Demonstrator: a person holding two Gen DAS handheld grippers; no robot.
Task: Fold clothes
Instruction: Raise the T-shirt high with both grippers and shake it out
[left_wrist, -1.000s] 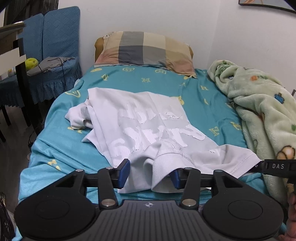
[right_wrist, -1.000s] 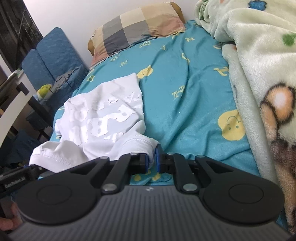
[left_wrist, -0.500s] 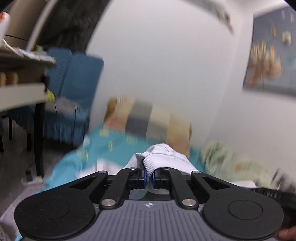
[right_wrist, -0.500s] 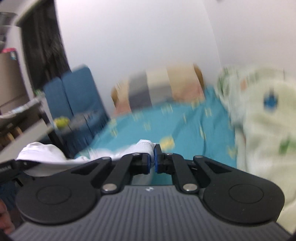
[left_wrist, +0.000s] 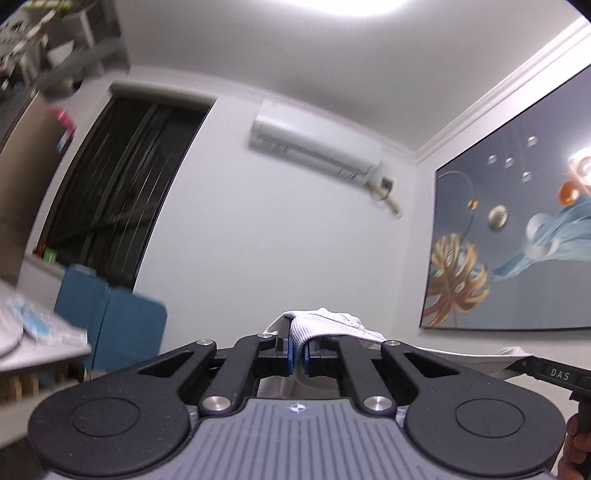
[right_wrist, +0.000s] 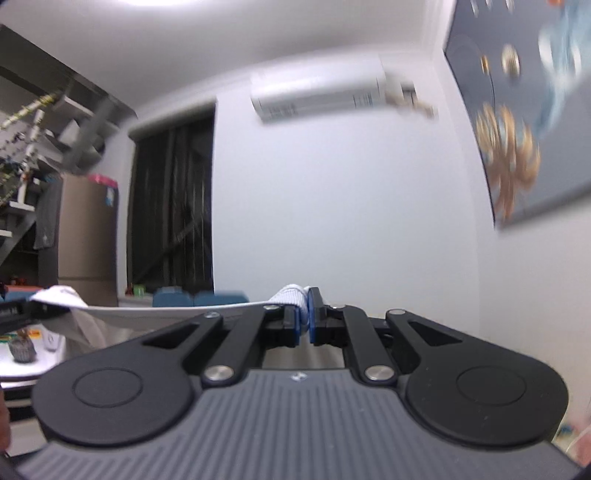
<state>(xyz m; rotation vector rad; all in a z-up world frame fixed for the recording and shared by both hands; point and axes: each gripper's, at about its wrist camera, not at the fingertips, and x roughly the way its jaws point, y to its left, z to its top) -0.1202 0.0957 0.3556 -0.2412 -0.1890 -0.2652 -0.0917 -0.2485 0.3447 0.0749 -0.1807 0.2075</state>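
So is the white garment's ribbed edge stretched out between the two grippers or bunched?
Stretched: the white garment runs in a taut band from the right gripper to the left gripper.

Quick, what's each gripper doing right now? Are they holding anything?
Left gripper: closed, pinching the white shirt's ribbed edge.
Right gripper: closed, pinching the same shirt's ribbed edge.

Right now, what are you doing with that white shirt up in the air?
A person holds a tool in each hand, and both are shut on the ribbed edge of a white shirt. The left tool pinches one part of the shirt, the right tool another, with the cloth stretched between them. Both cameras face the wall and the air conditioner, not the bed. No fold shows yet.
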